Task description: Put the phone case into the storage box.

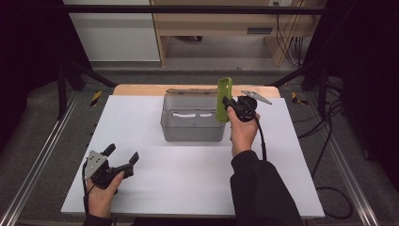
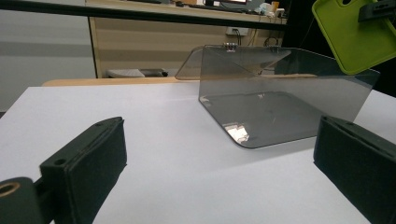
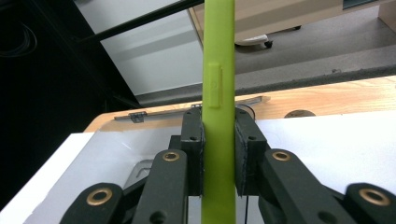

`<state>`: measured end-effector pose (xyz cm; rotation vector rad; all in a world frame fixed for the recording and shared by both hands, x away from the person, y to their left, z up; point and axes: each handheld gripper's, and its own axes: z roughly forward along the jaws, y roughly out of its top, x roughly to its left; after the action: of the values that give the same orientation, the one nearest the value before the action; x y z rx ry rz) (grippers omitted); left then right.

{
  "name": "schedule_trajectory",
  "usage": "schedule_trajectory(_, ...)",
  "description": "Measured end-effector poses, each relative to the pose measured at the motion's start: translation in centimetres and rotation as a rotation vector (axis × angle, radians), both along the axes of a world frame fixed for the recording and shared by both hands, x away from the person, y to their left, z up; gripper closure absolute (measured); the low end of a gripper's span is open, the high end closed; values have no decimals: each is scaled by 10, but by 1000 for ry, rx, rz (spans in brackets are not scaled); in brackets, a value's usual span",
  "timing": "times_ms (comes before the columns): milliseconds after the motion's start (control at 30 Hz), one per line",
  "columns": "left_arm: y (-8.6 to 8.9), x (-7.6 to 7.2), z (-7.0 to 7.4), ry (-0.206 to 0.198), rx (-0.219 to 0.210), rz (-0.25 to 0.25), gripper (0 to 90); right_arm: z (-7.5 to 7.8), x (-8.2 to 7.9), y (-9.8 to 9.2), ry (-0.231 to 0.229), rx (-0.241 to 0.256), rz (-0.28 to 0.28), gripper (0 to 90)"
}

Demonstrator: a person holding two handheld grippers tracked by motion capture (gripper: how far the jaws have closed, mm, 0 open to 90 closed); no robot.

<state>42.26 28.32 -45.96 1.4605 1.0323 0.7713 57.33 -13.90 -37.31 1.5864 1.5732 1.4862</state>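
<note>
Green and flat, the lime rubbery phone case (image 1: 224,100) stands on edge, clamped in the right tool (image 3: 218,154) above the right end of the clear smoky plastic box (image 1: 193,126). Judging by this, lifting is done; lowering it in remains. That box looks empty. Left tool (image 1: 123,157) rests spread wide on the white table (image 1: 188,179).

High view: fixed above the person's side, facing forward and down; takes in the whole white counter (image 1: 188,165) and the floor beyond.

Left gripper view: low over the counter, near its surface, facing across it toward the smoky clear box (image 2: 275,102), mid-distance.

Right gripper view: rides the right hand-held gripper (image 3: 218,154), very close on the green case (image 3: 218,93), facing the far counter edge.

Shared by all three: box, case and counter top.
</note>
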Motion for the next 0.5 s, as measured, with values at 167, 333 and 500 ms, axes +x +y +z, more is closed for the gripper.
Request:
schedule_trajectory(167, 0, 0, 0, -1, 1, -1, 26, -2, 1, 0, 5, -4, -2, 771)
schedule_trajectory(333, 0, 0, 0, -3, -2, -1, 26, -3, 2, 2, 2, -22, 0, 771)
schedule_trajectory(500, 0, -1, 1, -8, -8, 6, 15, -4, 2, 2, -1, -58, -6, 771)
